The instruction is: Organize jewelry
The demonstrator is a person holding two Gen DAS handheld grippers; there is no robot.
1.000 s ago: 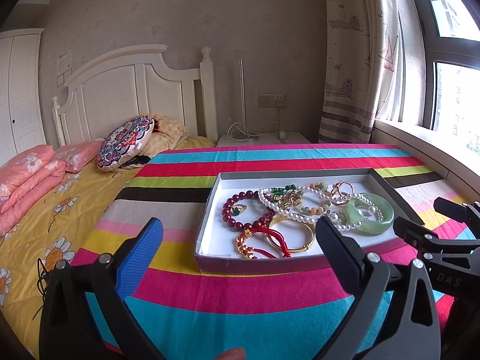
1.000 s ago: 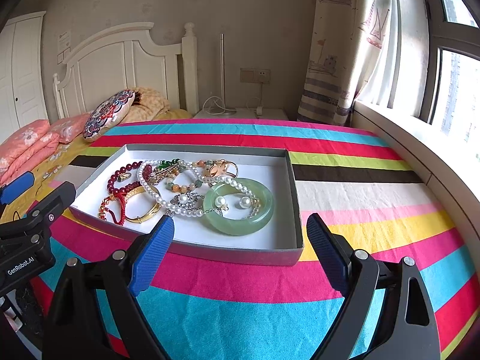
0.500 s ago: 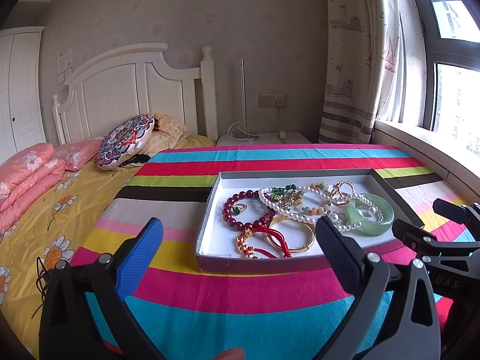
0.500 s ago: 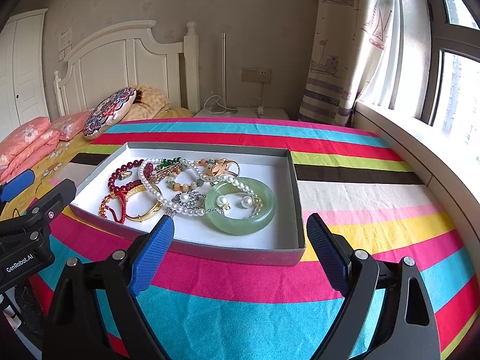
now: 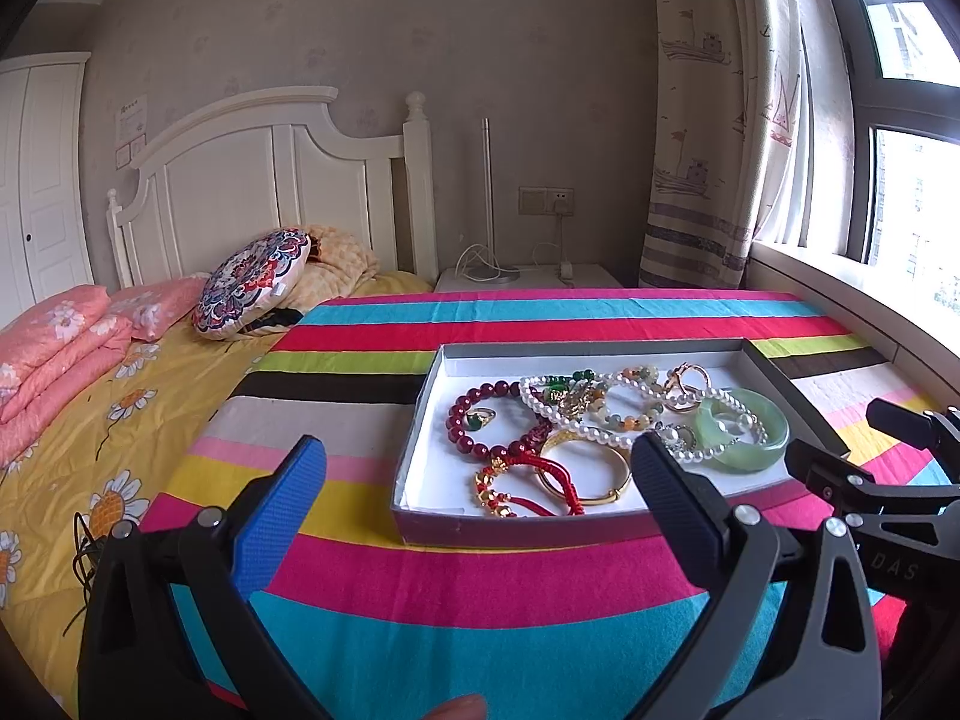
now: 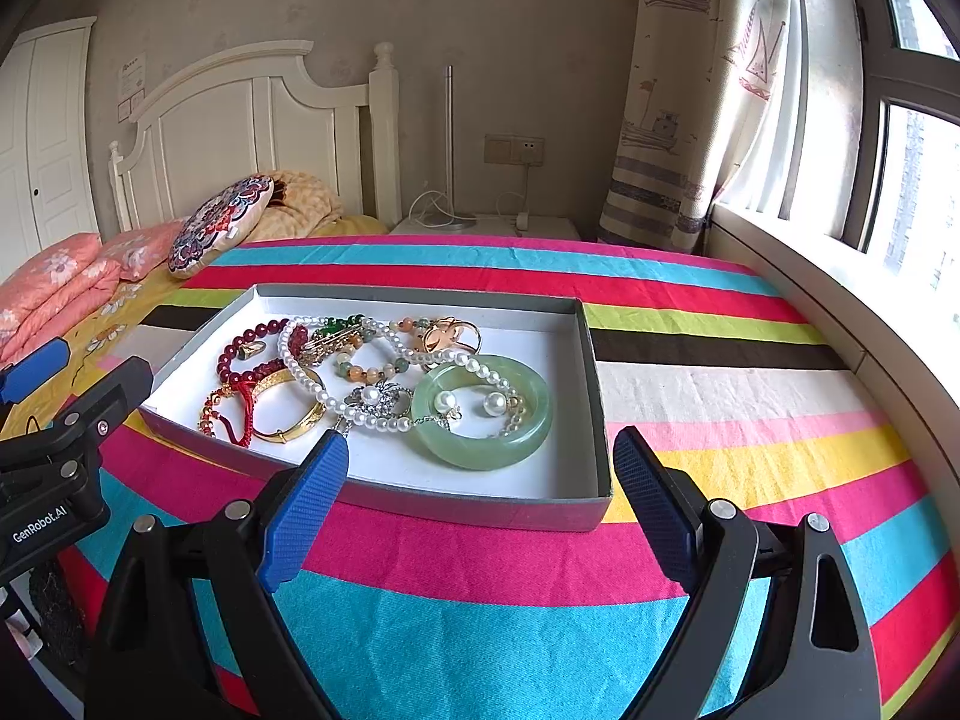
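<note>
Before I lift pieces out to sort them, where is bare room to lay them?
Inside the box, only the white strip right of the jade bangle is free; its left and middle are tangled. The striped cloth between box and window ledge is bare.

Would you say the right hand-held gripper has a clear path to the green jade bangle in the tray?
Probably yes: the right hand-held gripper is open and empty, the jade bangle lies just ahead, though pearls drape over it.

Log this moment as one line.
left hand-held gripper: open, empty | right hand-held gripper: open, empty | jewelry: piled in tray, untouched
</note>
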